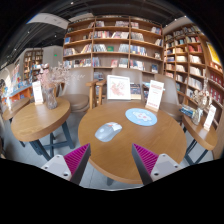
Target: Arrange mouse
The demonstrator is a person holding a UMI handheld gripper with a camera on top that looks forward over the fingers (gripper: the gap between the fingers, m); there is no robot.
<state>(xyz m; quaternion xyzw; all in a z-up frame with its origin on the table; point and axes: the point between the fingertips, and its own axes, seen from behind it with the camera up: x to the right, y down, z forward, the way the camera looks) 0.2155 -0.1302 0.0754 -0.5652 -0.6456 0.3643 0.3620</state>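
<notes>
Wooden round table (120, 150): one pale grey mouse (107, 130), one blue mat (141, 117), apparently two upright signs. Gripper (111, 160) released, holding nothing.

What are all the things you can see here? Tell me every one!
mouse: one, pale grey, on the round table, ahead of the fingers
mouse pad: one, light blue, round, right of the mouse
round table: one, wooden, just ahead
second table: one, wooden, to the left
sign stands: several, white, at the tables' far edges
bookshelves: many, wooden, full of books, behind
fingers: two, magenta pads, open, holding nothing
</notes>
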